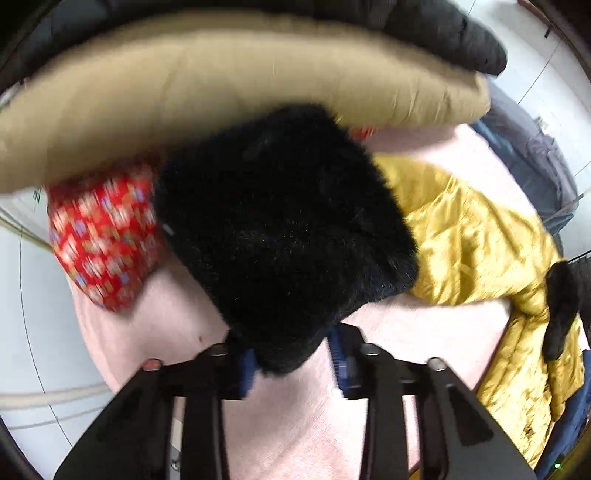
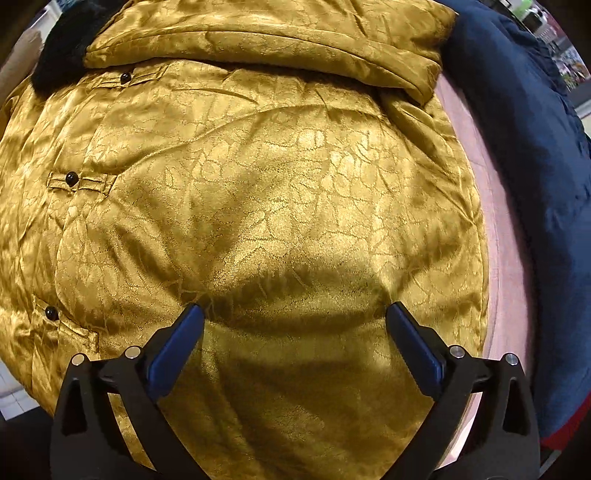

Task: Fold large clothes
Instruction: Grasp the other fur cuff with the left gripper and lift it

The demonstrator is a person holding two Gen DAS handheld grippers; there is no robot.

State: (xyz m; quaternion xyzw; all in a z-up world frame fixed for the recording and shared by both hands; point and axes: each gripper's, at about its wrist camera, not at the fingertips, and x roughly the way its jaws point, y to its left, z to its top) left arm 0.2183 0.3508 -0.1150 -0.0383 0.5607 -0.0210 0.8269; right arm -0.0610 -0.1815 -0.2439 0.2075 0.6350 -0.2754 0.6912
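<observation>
Left claw (image 1: 291, 363) is clenching the black fur cuff (image 1: 284, 221), right claw (image 2: 293, 332) hanging released above the gold jacket (image 2: 258, 184); sleeve fold-in likely coming next.

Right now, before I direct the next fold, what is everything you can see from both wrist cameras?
gold jacket: one, shiny gold with black buttons, spread on the pink cover, under the right gripper
black fur piece: one, black, between the left gripper's pads
pink cover: one, pale pink, beneath the clothes
tan cushion: one, tan, behind the fur piece
red patterned cloth: one, red, partly under the cushion
navy garment: one, dark blue, beside the jacket
black puffy coat: one, black, on top of the cushion
left gripper: black, blue pads, closed on the fur piece
right gripper: black, blue pads, open over the jacket
</observation>
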